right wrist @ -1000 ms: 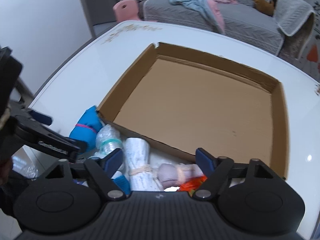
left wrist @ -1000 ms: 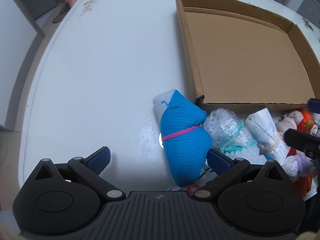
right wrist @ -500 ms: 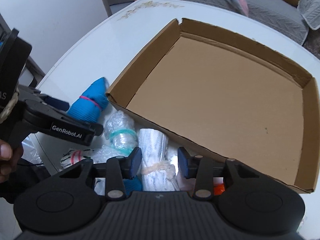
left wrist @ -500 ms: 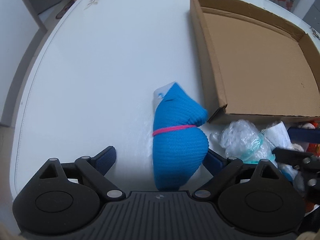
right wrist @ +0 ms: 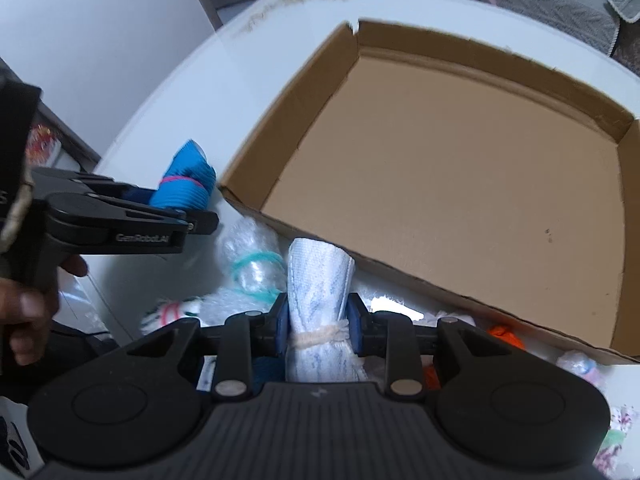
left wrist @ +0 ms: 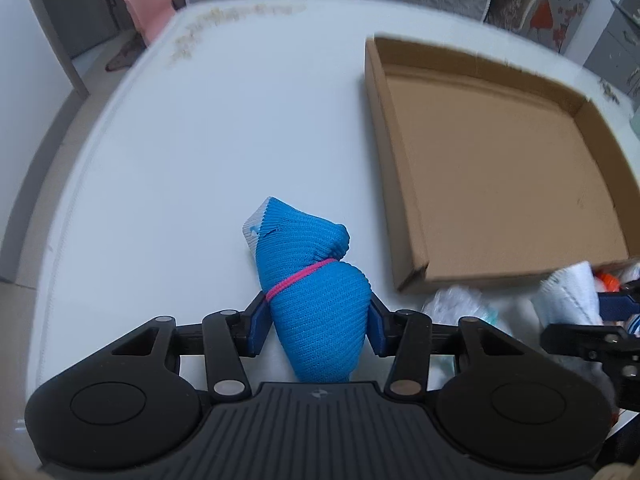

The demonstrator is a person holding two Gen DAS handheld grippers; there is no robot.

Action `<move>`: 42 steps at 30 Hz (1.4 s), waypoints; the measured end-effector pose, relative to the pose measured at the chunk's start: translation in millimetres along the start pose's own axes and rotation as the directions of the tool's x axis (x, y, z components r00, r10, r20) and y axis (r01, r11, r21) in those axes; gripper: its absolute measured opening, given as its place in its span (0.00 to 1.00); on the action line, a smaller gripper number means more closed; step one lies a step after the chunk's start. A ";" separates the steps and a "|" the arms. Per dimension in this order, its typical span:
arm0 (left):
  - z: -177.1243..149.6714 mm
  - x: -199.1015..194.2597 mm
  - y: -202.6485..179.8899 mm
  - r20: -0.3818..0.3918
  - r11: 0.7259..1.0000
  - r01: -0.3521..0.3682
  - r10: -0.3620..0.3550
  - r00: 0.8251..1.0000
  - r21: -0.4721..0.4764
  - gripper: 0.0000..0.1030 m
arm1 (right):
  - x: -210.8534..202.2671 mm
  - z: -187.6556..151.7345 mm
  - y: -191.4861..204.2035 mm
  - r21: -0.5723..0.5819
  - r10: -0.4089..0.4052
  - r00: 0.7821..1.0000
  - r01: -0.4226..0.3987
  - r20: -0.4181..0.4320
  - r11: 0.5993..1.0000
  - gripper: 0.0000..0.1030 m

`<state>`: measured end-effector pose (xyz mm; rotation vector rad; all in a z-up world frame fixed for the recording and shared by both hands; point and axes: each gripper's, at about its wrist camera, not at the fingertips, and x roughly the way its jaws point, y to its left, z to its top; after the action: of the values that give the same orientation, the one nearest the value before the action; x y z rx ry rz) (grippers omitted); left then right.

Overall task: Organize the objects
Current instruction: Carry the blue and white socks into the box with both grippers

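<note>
Left wrist view. The left gripper [left wrist: 316, 326] has its two blue pads pressed against the sides of a blue knitted roll [left wrist: 316, 300], which is cinched near the middle by a pink elastic band [left wrist: 298, 278]. The roll's lower half sits between the pads; its pale grey-tipped end points away from the camera, over the white table [left wrist: 200, 140]. An open, shallow cardboard box [left wrist: 400, 220] lies to the right of the roll, near but apart (interior bare brown). At the far right edge: a clear plastic bundle [left wrist: 460, 304] and part of the right gripper [left wrist: 600, 320], blurred.

Right wrist view. The right gripper [right wrist: 318, 326] is closed down on a white cloth roll with faint blue print [right wrist: 320, 280], pads touching it on both sides just at its cream yarn tie [right wrist: 318, 336]. The roll's free end points toward the box's near wall [right wrist: 360, 260]. Left of it lies a clear plastic bundle with a teal band [right wrist: 252, 264]. Farther left, the left gripper [right wrist: 192, 216] grips the blue roll [right wrist: 182, 184] beside the box corner. An orange item [right wrist: 506, 334] peeks out at the right (identity unclear).
</note>
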<state>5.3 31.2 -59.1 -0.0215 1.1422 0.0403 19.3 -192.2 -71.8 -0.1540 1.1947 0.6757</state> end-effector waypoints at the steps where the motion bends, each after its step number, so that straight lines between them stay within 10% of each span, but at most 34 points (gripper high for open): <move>1: 4.9 -4.7 -1.8 0.016 1.000 0.002 -0.002 1.000 0.001 0.53 | -4.4 3.1 -0.6 0.002 0.004 1.000 -0.004 0.010 1.000 0.25; 19: 127.9 -16.9 -49.0 0.183 0.976 0.166 -0.191 0.964 0.142 0.53 | -62.8 111.6 -46.8 0.169 0.000 0.973 -0.040 0.232 0.985 0.26; 42: 119.5 80.0 -84.3 0.142 0.945 0.118 -0.168 0.975 0.307 0.54 | 34.0 153.4 -88.9 0.195 0.030 0.989 -0.058 0.143 0.979 0.26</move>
<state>150.7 -46.9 -82.5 0.1634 0.9667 -0.2561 199.3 -179.8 -64.3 0.0869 1.1256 0.5914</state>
